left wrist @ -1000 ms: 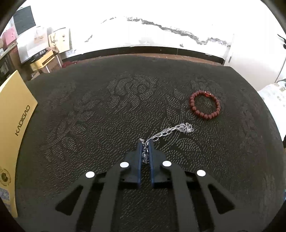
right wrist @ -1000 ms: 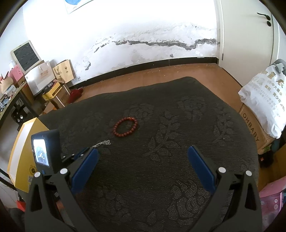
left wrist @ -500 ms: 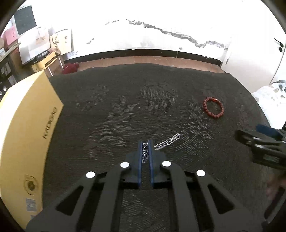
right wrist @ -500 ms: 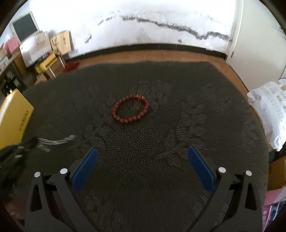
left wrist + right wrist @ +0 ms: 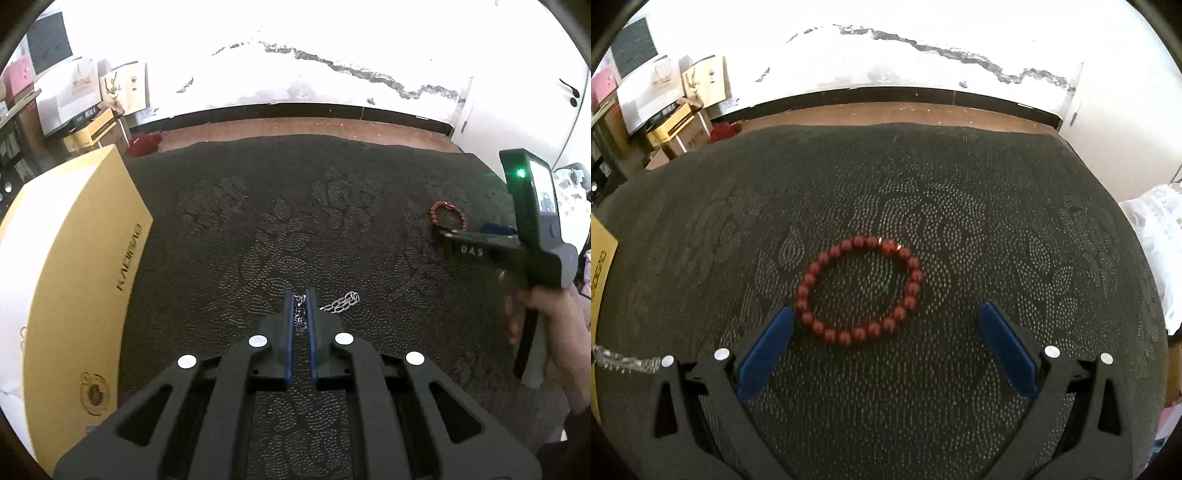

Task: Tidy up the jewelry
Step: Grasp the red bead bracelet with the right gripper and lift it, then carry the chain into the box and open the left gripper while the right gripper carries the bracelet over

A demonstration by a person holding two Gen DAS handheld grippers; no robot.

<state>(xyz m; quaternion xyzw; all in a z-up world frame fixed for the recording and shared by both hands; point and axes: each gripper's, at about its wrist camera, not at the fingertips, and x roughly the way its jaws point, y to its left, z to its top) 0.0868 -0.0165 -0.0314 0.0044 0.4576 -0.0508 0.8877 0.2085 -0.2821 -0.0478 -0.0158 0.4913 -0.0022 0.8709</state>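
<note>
— dark patterned cloth (image 5: 258,221) covers the whole surface, cracked white wall behind. where are the hands?
— left gripper (image 5: 301,306) tilts steeply down, blue pads clamped on a silver link chain (image 5: 341,301); its free end trails on the cloth.
— and the right one?
— right gripper (image 5: 886,321) hovers with jaws wide apart, the red bead bracelet (image 5: 858,290) lying between them, just beside the left pad. a bare hand (image 5: 546,317) grips its handle.
— anything cut off?
— the yellow cardboard box (image 5: 74,277) runs out of view on the left.
</note>
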